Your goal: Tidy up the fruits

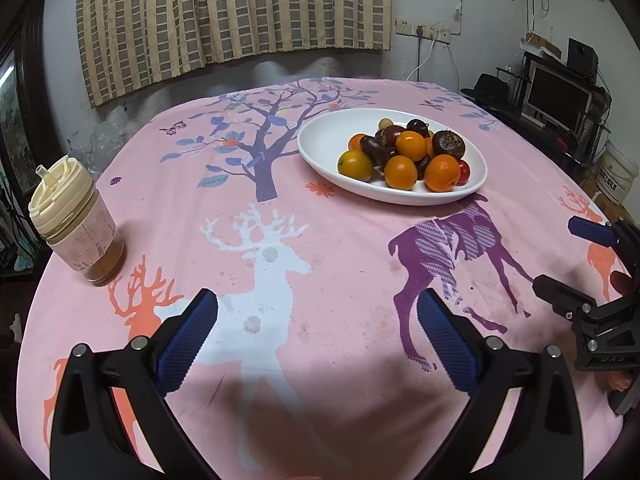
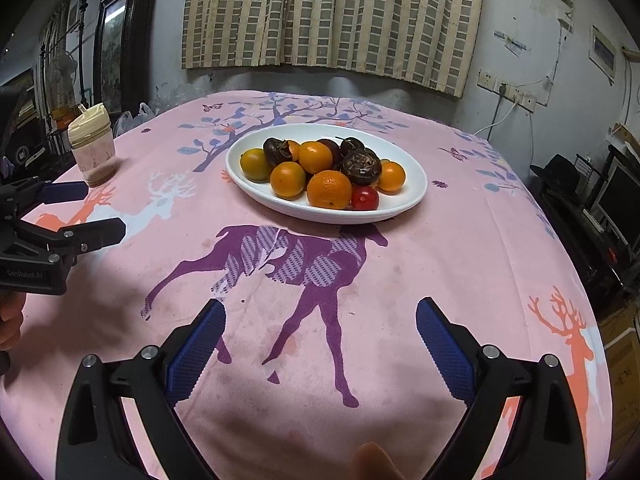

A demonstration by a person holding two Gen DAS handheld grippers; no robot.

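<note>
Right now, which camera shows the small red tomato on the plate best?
The right wrist view: the red tomato sits unobstructed at the plate's near rim. In the left wrist view, the tomato peeks from behind an orange.

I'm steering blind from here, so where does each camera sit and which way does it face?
Left wrist: on the left tongs, open, low over the pink tablecloth, facing the white plate of fruit; the right tongs show at the right edge.
Right wrist: on the right tongs, open, facing the same plate; the left tongs show at left.
Shared: plate, tablecloth, lidded cup, checked curtain.
</note>
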